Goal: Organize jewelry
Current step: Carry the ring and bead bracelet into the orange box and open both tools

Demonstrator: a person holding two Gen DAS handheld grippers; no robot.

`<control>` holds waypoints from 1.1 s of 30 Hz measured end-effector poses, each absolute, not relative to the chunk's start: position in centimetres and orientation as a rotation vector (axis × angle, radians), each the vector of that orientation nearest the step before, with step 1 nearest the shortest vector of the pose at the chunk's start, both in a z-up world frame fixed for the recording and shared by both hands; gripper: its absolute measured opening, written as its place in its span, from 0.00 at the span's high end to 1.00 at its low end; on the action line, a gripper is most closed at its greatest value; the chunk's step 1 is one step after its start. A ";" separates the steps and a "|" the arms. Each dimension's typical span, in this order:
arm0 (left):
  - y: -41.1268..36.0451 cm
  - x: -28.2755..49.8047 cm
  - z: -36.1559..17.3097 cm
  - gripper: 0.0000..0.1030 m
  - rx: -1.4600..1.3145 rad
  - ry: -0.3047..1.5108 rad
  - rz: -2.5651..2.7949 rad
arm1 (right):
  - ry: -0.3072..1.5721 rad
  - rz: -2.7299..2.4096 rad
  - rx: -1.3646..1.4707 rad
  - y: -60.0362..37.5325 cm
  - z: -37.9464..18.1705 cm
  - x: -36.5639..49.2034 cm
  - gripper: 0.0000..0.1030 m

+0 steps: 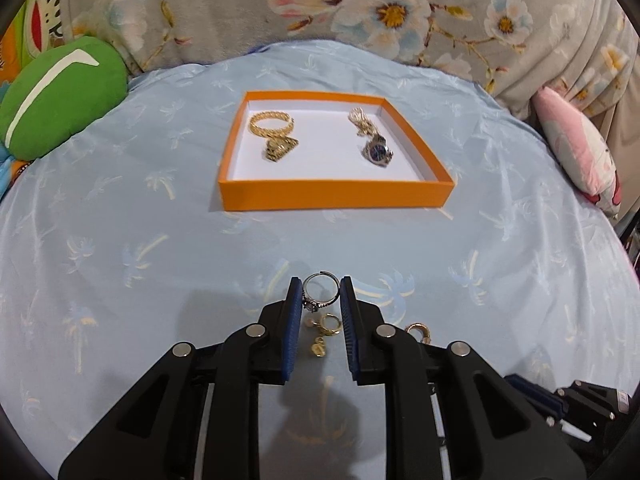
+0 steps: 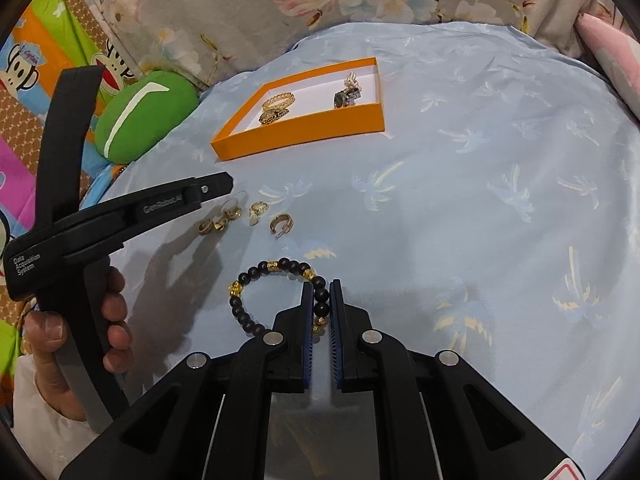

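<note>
On my left hand-held gripper (image 1: 320, 286) I see the pads pinching a thin silver ring (image 1: 321, 290), lifted just over the blue bedsheet (image 1: 120, 220), with gold earrings (image 1: 326, 330) lying below it. Ahead sits the orange tray (image 1: 336, 196), holding a gold bangle (image 1: 272, 123) and a watch (image 1: 378, 151). My right hand-held gripper (image 2: 321, 286) is clamped on a dark beaded bracelet (image 2: 256, 270).

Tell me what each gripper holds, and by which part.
Left gripper: a silver ring, pinched across its band. Right gripper: the dark beaded bracelet, gripped by the beads at its right side.
</note>
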State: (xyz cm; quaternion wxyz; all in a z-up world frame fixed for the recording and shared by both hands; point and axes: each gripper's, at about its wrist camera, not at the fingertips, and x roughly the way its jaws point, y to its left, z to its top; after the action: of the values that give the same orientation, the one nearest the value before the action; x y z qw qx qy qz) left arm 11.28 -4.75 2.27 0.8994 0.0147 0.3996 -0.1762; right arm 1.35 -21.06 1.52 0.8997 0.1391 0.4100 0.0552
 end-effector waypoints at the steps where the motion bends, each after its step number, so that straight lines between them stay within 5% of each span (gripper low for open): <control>1: -4.2 11.4 2.8 0.82 0.019 0.823 -0.364 | 0.837 0.116 0.286 -21.2 2.1 1.6 0.93; 19: -3.3 19.4 10.2 0.82 -0.023 0.707 -0.334 | 0.622 0.166 0.323 -23.1 12.5 14.9 0.93; 33: -7.5 25.4 3.7 0.82 0.010 0.837 -0.329 | 0.799 0.092 0.378 -24.7 4.0 21.9 0.93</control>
State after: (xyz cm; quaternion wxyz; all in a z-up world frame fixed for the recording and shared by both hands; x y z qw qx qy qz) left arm 25.43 -7.52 3.74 0.9007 0.0049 0.4044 -0.1589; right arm 21.87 -24.68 3.98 0.9028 0.1829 0.3867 0.0447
